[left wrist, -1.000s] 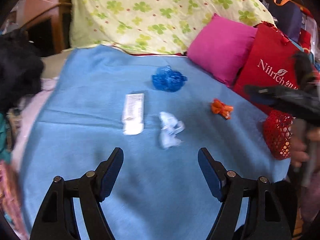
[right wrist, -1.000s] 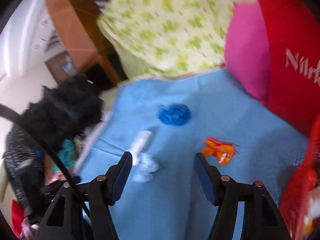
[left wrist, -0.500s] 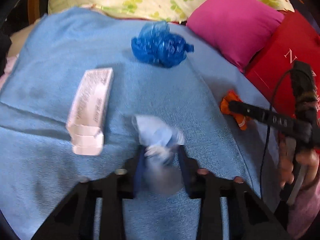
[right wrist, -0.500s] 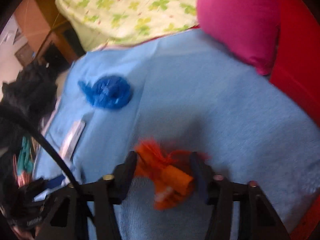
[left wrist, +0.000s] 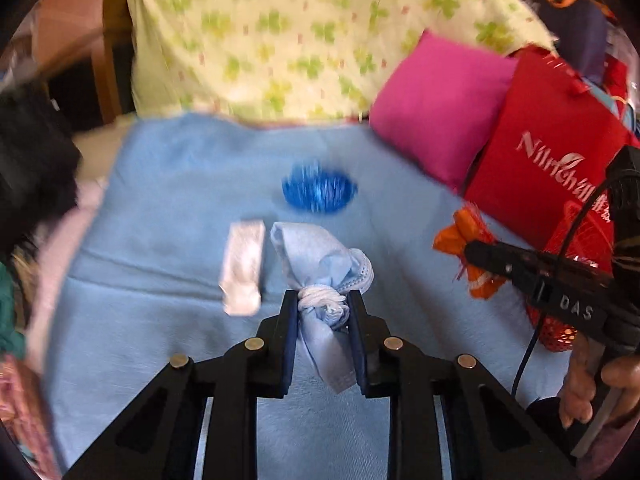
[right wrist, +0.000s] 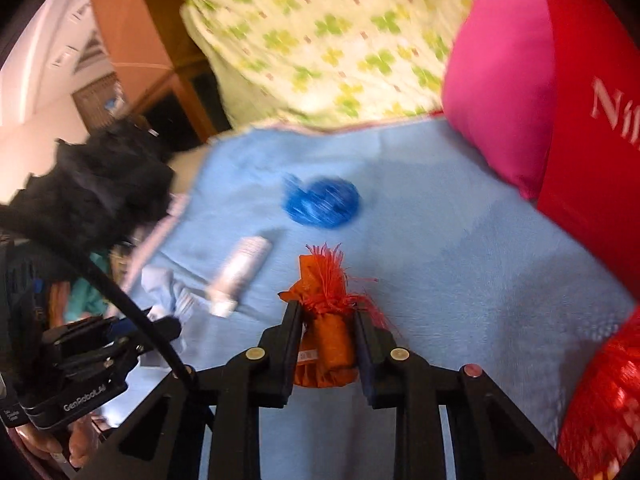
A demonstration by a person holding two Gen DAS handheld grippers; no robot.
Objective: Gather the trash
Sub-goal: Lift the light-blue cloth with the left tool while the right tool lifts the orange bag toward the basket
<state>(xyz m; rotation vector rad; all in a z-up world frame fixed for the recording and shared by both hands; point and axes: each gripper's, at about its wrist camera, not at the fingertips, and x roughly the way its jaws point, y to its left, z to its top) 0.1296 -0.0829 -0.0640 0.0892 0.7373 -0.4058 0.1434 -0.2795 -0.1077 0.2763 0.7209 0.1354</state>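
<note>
Two pieces pinched: my left gripper [left wrist: 322, 307] clamps a knotted pale-blue face mask [left wrist: 320, 276], my right gripper [right wrist: 326, 318] an orange tasselled wrapper [right wrist: 325, 320], both above the blue blanket [left wrist: 168, 208]. Keep squeezing, carry w/o swinging to red mesh basket [right wrist: 600, 396].

A blue blanket [left wrist: 168, 216] carries a white box [left wrist: 243, 266] and blue wad [left wrist: 319, 192].

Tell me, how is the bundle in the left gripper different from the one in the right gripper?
The left gripper pinches a pale blue face mask knotted with its white loops; the right gripper pinches an orange wrapper with a frayed red fringe. The mask is soft fabric; the wrapper looks like crinkly packaging with a small label. Both are crumpled trash, clamped around the middle, over the blue blanket.
</note>
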